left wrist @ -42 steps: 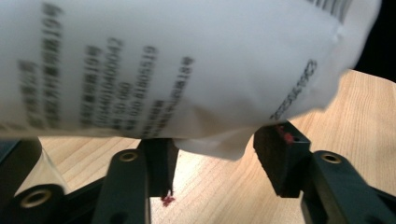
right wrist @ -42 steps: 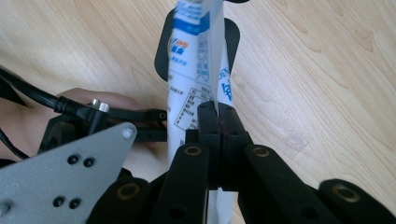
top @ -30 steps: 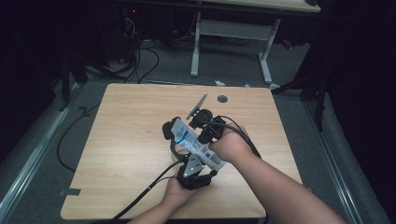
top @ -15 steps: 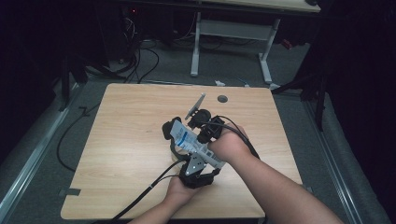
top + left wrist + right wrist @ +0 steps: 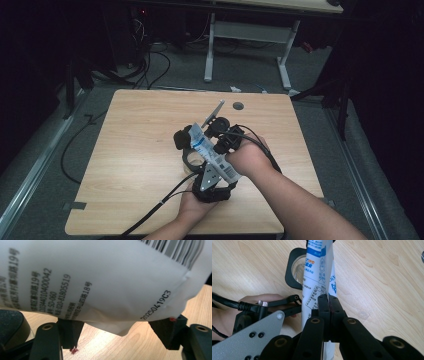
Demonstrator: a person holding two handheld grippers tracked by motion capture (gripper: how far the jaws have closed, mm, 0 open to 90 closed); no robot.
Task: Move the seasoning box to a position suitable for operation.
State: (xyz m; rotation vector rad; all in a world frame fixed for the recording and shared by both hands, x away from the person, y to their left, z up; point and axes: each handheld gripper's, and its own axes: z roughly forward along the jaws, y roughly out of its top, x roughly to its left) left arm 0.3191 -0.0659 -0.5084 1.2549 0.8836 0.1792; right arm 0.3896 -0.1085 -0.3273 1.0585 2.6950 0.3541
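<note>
Holding as before: right tongs [image 5: 328, 305] clamping white packet [image 5: 318, 272].

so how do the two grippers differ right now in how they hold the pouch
The right gripper has its jaws pinched shut on a thin edge of the pouch; the left gripper has its jaws spread wide, the pouch's bulging white body resting between them. In the high view the right gripper comes in from the right side, the left gripper from below, near the table's front edge. Both are black, hand-held and at the same pouch.
</note>
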